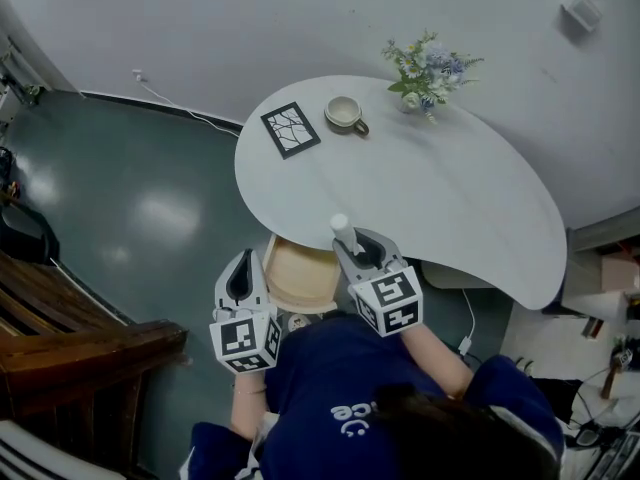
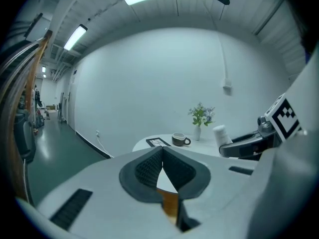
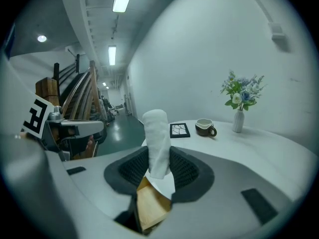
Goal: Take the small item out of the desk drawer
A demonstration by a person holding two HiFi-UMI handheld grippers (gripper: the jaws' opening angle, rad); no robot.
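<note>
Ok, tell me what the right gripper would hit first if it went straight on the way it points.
Most likely the white table top. The right gripper, jaws shut on the white roll, tilts down across it toward the black patterned square. Depth is unclear, so the exact spot is a guess.

The left tool [image 1: 241,268] hangs with jaws together; the right tool [image 1: 355,246], tilted downward, clamps a white roll [image 1: 340,227].

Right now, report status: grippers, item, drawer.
Right gripper shut on white roll, above open drawer. Left gripper shut, empty. Nothing in the way.
</note>
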